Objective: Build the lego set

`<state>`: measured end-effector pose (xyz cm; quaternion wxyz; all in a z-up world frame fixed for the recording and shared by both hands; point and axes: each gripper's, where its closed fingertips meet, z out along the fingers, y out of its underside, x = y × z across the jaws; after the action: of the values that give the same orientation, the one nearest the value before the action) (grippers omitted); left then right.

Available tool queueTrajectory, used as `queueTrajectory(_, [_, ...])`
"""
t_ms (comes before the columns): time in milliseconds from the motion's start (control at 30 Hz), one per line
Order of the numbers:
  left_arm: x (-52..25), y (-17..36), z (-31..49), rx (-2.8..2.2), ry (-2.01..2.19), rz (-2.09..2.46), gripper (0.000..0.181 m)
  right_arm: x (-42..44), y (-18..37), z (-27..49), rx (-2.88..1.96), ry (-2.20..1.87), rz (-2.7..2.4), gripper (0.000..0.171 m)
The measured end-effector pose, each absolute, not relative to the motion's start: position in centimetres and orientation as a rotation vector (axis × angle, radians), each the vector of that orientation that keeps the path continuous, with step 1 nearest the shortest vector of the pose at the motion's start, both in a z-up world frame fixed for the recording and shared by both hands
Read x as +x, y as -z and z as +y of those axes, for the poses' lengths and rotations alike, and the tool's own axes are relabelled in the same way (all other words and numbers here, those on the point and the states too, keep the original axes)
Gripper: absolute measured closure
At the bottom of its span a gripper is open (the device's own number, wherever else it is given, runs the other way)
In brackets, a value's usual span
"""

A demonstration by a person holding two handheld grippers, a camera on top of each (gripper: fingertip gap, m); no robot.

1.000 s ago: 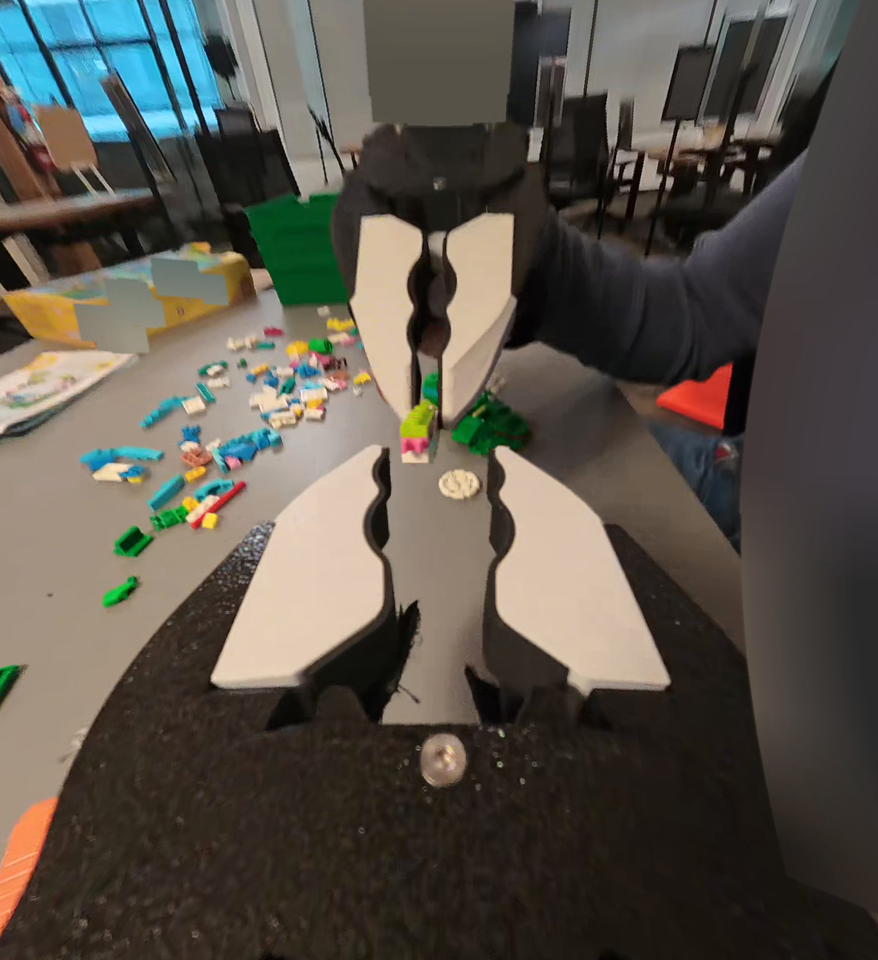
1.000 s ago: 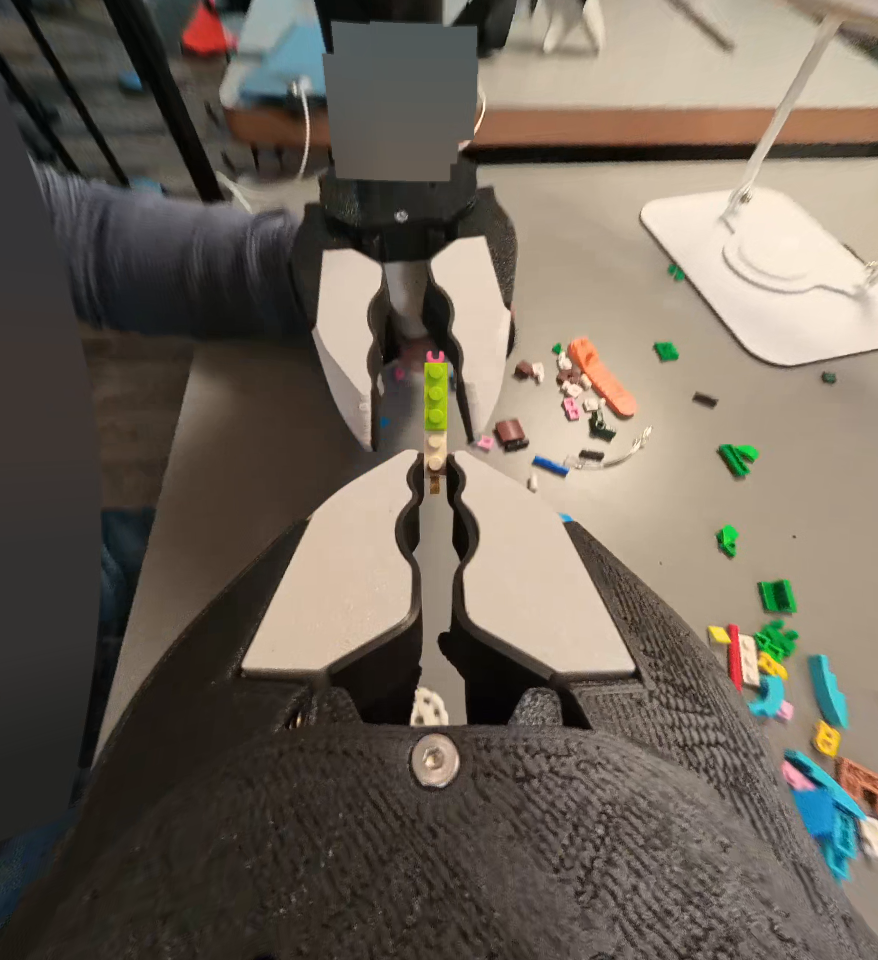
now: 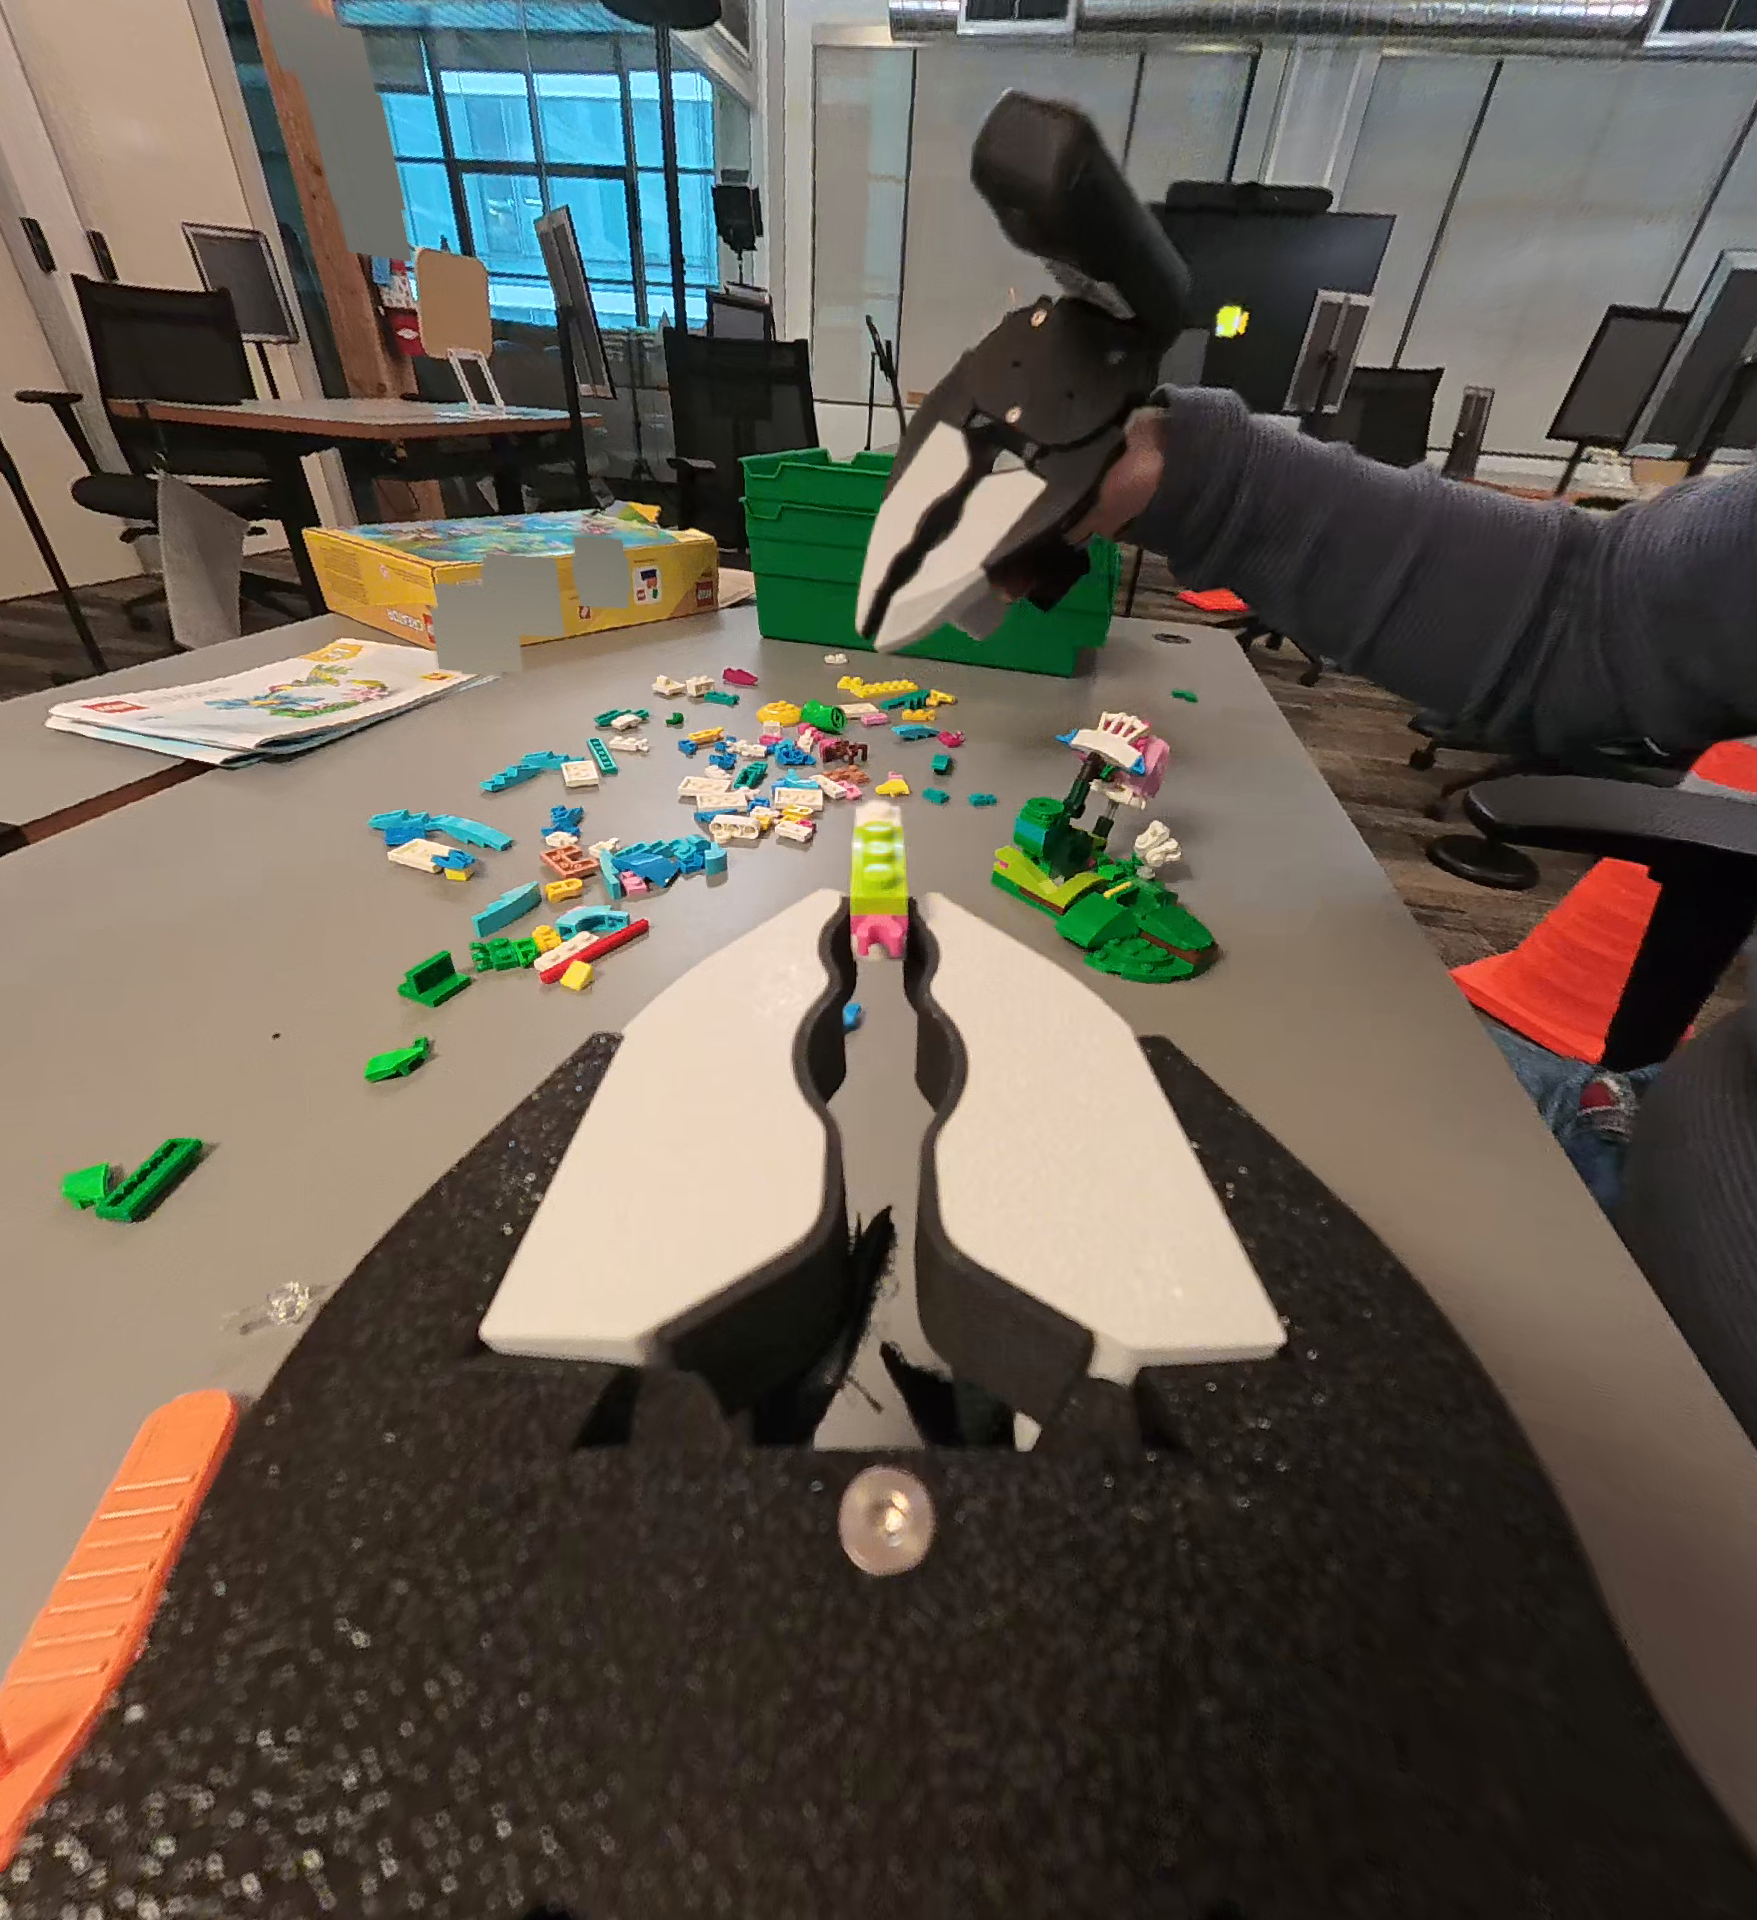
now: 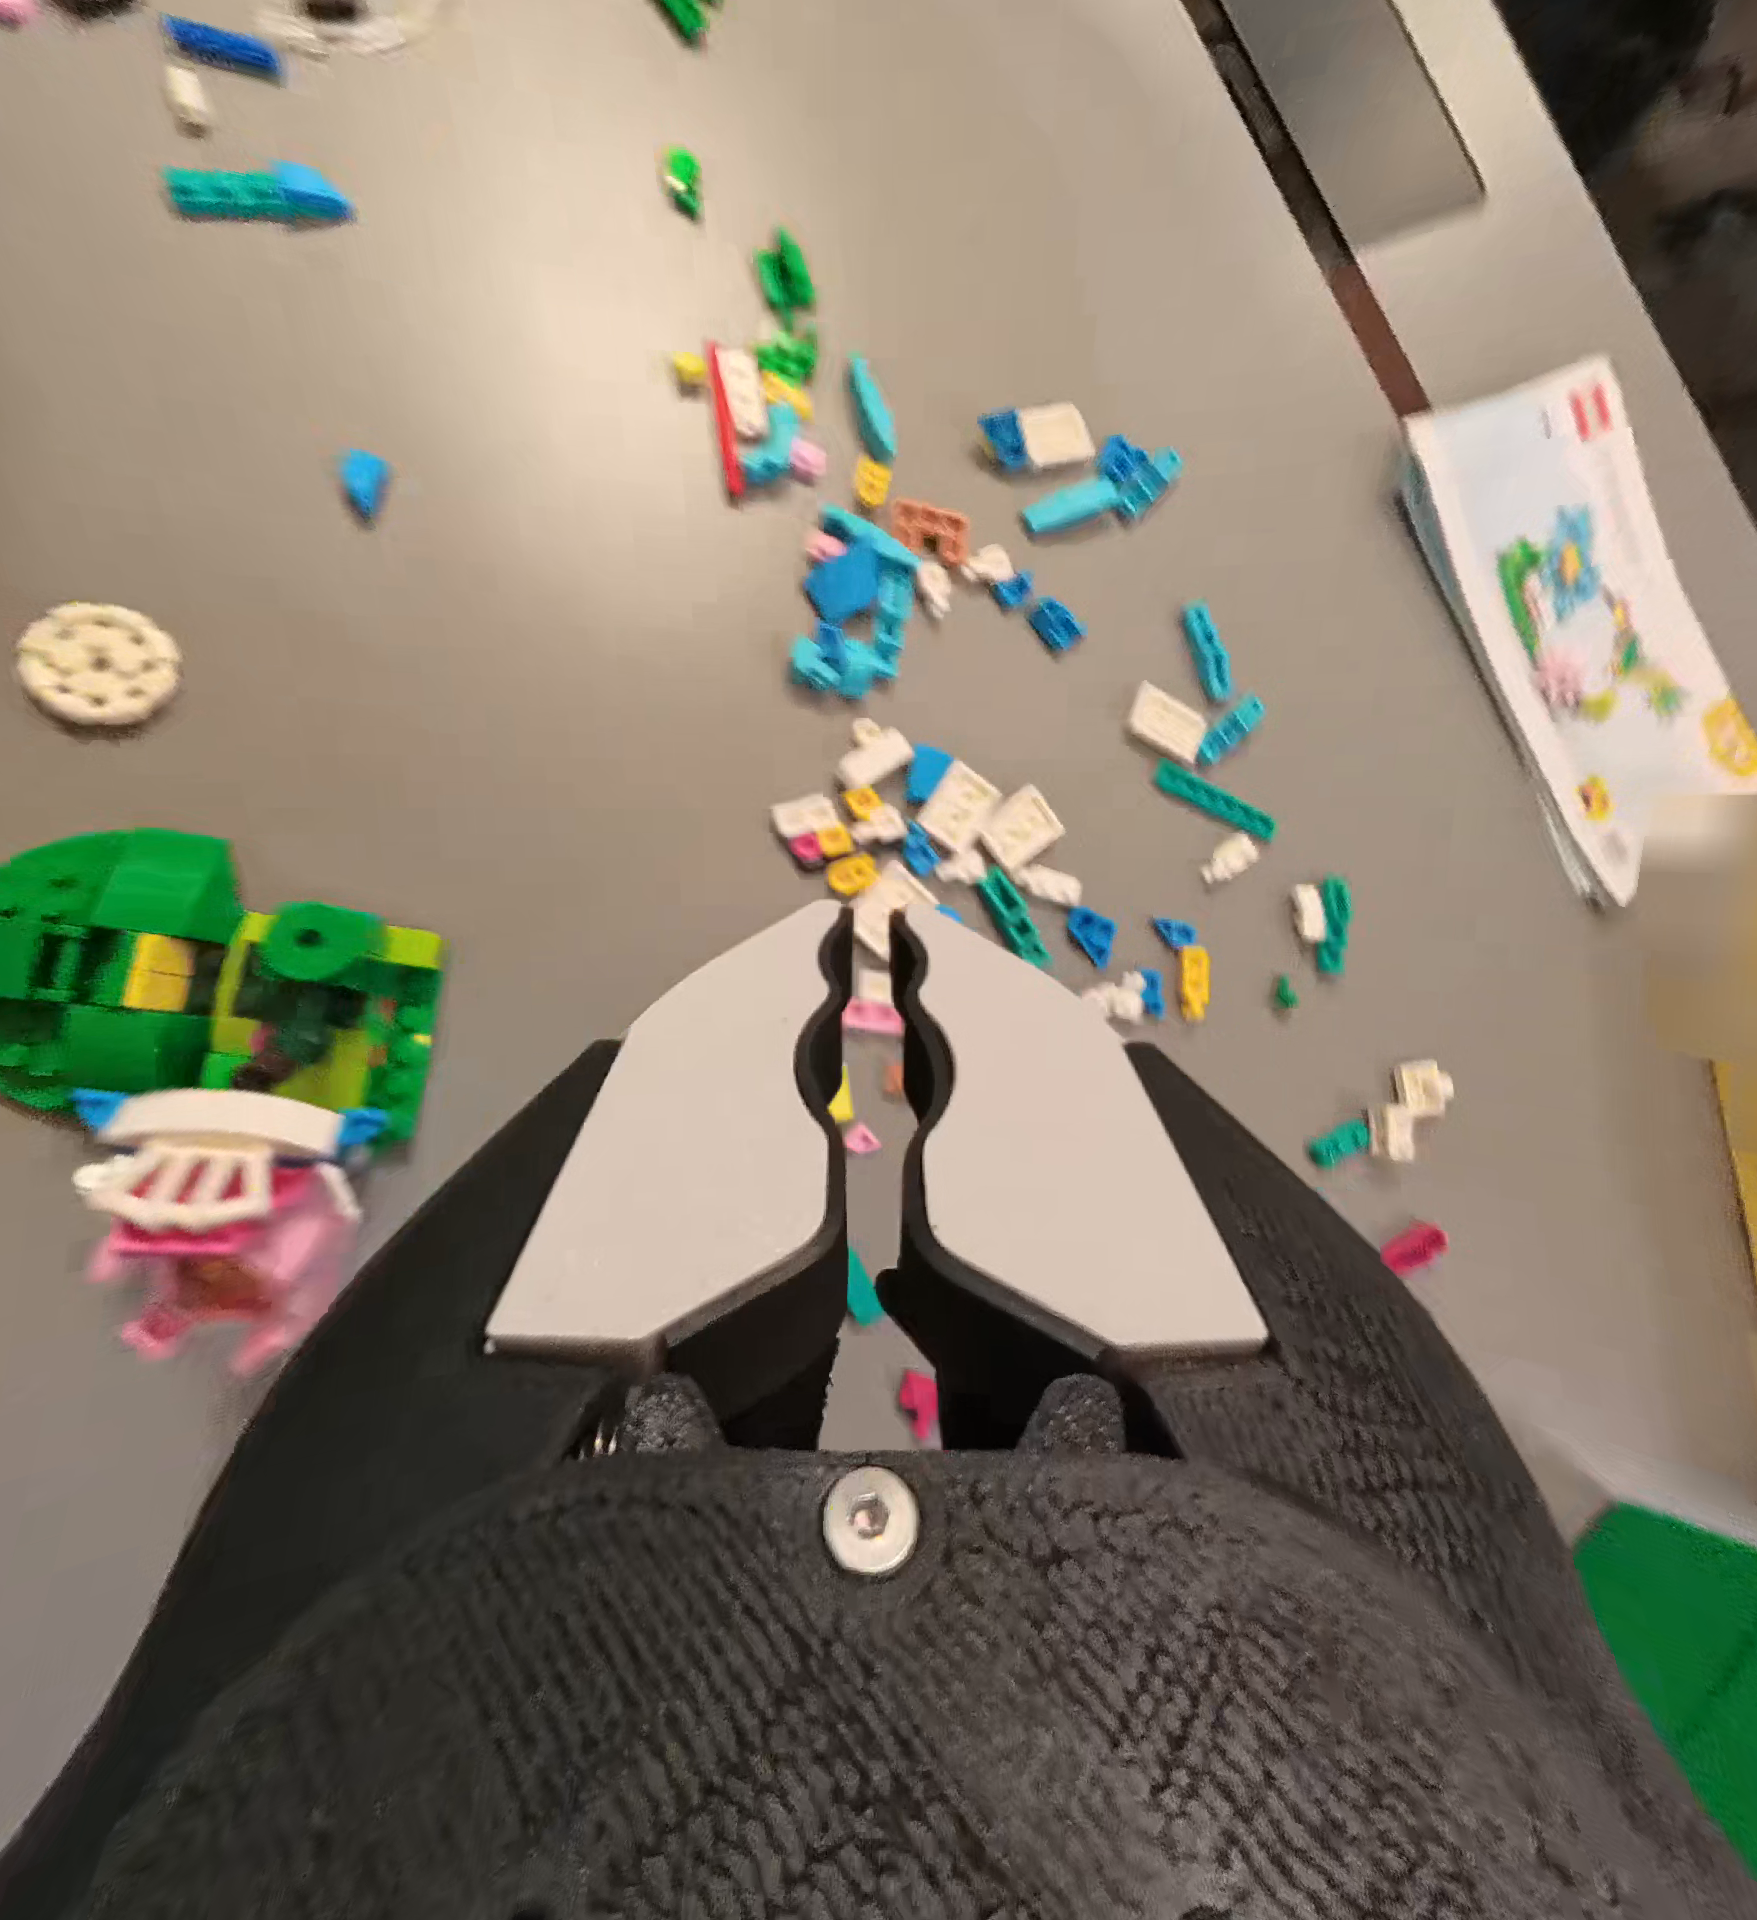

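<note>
My left gripper (image 3: 879, 906) is shut on a small brick stack (image 3: 879, 857) of lime, pink and white pieces, held above the grey table (image 3: 178, 935). My right gripper (image 4: 869, 916) is shut and empty. It hangs over the pile of loose bricks (image 4: 941, 821) and shows raised at the back in the left wrist view (image 3: 879, 634). The green base build (image 3: 1113, 904) with its pink and white flower (image 3: 1123, 753) stands to the right of the stack. It also shows in the right wrist view (image 4: 126, 966), to the left of the gripper.
Loose bricks (image 3: 708, 800) are spread over the table's middle. A white round plate (image 4: 97, 662) lies apart. An instruction booklet (image 3: 261, 701), a yellow box (image 3: 521, 571) and a green bin (image 3: 822, 561) sit at the back. A person's sleeve (image 3: 1476, 582) reaches in from the right. My right fingertips sit around 25 cm from my left ones.
The brick stack has passed from the right gripper to the left, which closed on it. The right gripper let go, lifted away and now points down at the loose bricks.
</note>
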<state>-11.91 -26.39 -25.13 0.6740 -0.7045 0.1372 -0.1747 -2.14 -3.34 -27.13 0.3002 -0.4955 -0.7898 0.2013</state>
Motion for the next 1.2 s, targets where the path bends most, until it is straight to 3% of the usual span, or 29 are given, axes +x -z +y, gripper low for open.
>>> queueTrajectory(267, [-10.8,25.6,-26.0,-1.579,0.386,0.331,0.173,0.4,30.1,4.7,-1.460,-0.310,-2.134,0.167])
queueTrajectory(700, [-10.8,26.2,-25.8,-1.606,0.375,0.348,0.173,1.9,33.6,5.6,-1.506,-0.412,-2.387,0.146])
queueTrajectory(1000, [-10.6,26.4,-25.9,-1.613,0.384,0.363,0.173,-1.4,33.9,5.3,-1.313,-0.440,-2.358,0.159])
queueTrajectory(1200, [-10.6,26.3,-25.9,-1.611,0.396,0.360,0.173,-2.5,34.6,5.0,-1.349,-0.464,-2.450,0.159])
